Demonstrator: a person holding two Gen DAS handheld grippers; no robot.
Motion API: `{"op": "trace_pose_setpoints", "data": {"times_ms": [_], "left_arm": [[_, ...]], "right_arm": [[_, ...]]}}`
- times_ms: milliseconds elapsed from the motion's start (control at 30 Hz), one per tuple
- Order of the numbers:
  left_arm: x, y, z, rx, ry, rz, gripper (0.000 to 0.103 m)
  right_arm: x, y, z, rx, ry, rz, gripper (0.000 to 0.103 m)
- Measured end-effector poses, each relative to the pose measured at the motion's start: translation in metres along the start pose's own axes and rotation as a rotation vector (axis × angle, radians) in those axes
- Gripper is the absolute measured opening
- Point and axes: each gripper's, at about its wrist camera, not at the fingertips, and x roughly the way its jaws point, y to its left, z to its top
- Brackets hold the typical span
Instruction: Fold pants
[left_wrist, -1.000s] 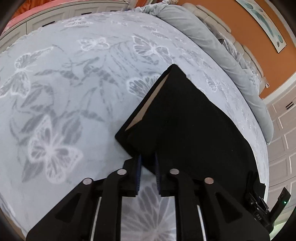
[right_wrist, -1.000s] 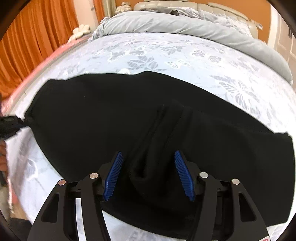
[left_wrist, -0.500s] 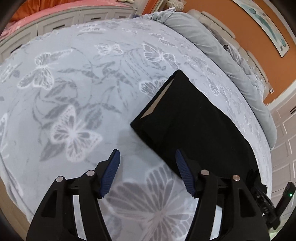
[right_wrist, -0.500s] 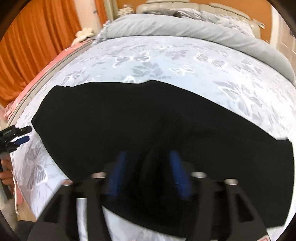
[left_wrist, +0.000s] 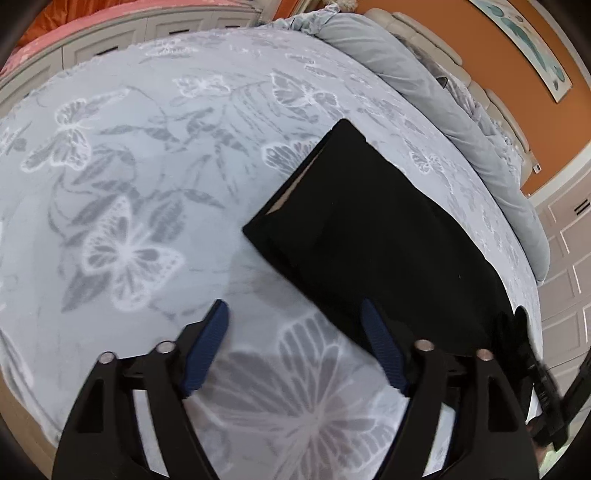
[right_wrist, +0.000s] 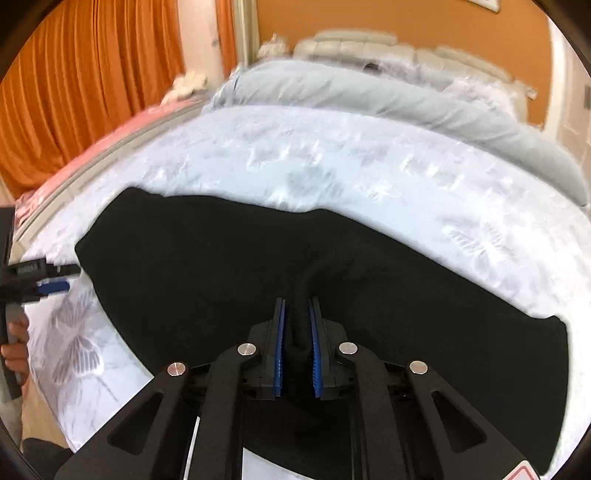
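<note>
Black pants (right_wrist: 221, 266) pinched between right hand-held gripper (right_wrist: 297, 306)

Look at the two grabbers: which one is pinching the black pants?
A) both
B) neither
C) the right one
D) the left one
C: the right gripper has just been closing and its blue pads squeeze a ridge of the black pants, while the left gripper has been opening and stands wide over the butterfly bedspread, with nothing held.

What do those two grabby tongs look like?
Both tongs, left and right, look alike: black plastic frames with triangular cut-outs, round silver bolts at the joints, and two fingers lined with ridged blue pads. A red-and-white sticker sits at the right frame's corner.
</note>
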Motion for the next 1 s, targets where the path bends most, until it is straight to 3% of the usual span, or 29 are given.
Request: {"op": "trace_pose_setpoints", "data": {"times_ms": [33,67,100,167,200,267,300,333,367,400,433,500,567,733,833,867,900,933,967,1000], "left_arm": [[0.005,0.0,0.001,-0.014,0.008,-0.004,0.075],[0.011,-0.001,0.003,-0.037,0.014,-0.011,0.08],[0.014,0.0,0.006,-0.061,0.005,-0.023,0.086],[0.016,-0.001,0.01,-0.098,-0.007,-0.034,0.092],[0.018,-0.002,0.012,-0.113,-0.007,-0.046,0.094],[0.025,-0.001,0.017,-0.15,-0.014,-0.049,0.093],[0.027,-0.001,0.019,-0.158,-0.021,-0.048,0.084],[0.029,-0.004,0.021,-0.154,-0.029,-0.04,0.068],[0.033,-0.007,0.023,-0.142,-0.02,-0.023,0.04],[0.035,-0.009,0.025,-0.142,-0.011,-0.024,0.025],[0.037,-0.009,0.028,-0.179,0.003,-0.06,0.018],[0.026,-0.018,0.036,-0.22,-0.008,-0.07,0.012],[0.006,-0.041,0.043,-0.188,-0.049,-0.102,0.012],[-0.07,-0.18,0.028,0.142,-0.173,-0.182,0.012],[-0.078,-0.265,-0.016,0.356,-0.13,-0.203,0.019],[-0.069,-0.288,-0.034,0.418,-0.084,-0.206,0.031],[-0.054,-0.306,-0.054,0.475,-0.025,-0.209,0.065],[-0.042,-0.315,-0.068,0.5,0.009,-0.199,0.081],[-0.029,-0.322,-0.083,0.519,0.032,-0.168,0.095],[-0.021,-0.325,-0.095,0.533,0.031,-0.149,0.093]], "right_arm": [[0.021,-0.002,-0.004,0.006,0.099,-0.002,0.019],[0.029,-0.002,-0.008,0.013,0.117,-0.015,0.019],[0.02,-0.001,-0.006,0.013,0.07,-0.023,0.027],[0.002,-0.001,0.005,0.017,0.059,-0.002,0.038],[-0.018,-0.01,0.009,0.063,-0.009,0.016,0.056],[-0.049,-0.034,0.01,0.179,-0.135,0.004,0.079],[-0.057,-0.045,0.009,0.226,-0.169,-0.017,0.08],[-0.064,-0.06,0.008,0.282,-0.194,-0.05,0.08],[-0.066,-0.071,0.007,0.322,-0.204,-0.079,0.08],[-0.069,-0.088,0.006,0.393,-0.216,-0.115,0.08],[-0.071,-0.101,0.004,0.453,-0.222,-0.122,0.08],[-0.072,-0.125,0.001,0.562,-0.216,-0.108,0.08],[-0.071,-0.142,-0.001,0.631,-0.209,-0.095,0.08],[-0.078,-0.166,-0.014,0.755,-0.196,-0.079,0.08],[-0.083,-0.174,-0.021,0.79,-0.201,-0.062,0.08],[-0.085,-0.175,-0.023,0.796,-0.198,-0.06,0.08],[-0.086,-0.178,-0.024,0.798,-0.188,-0.056,0.08],[-0.086,-0.179,-0.025,0.796,-0.176,-0.049,0.08],[-0.087,-0.18,-0.026,0.794,-0.166,-0.04,0.08],[-0.088,-0.183,-0.027,0.796,-0.158,-0.033,0.08]]}}
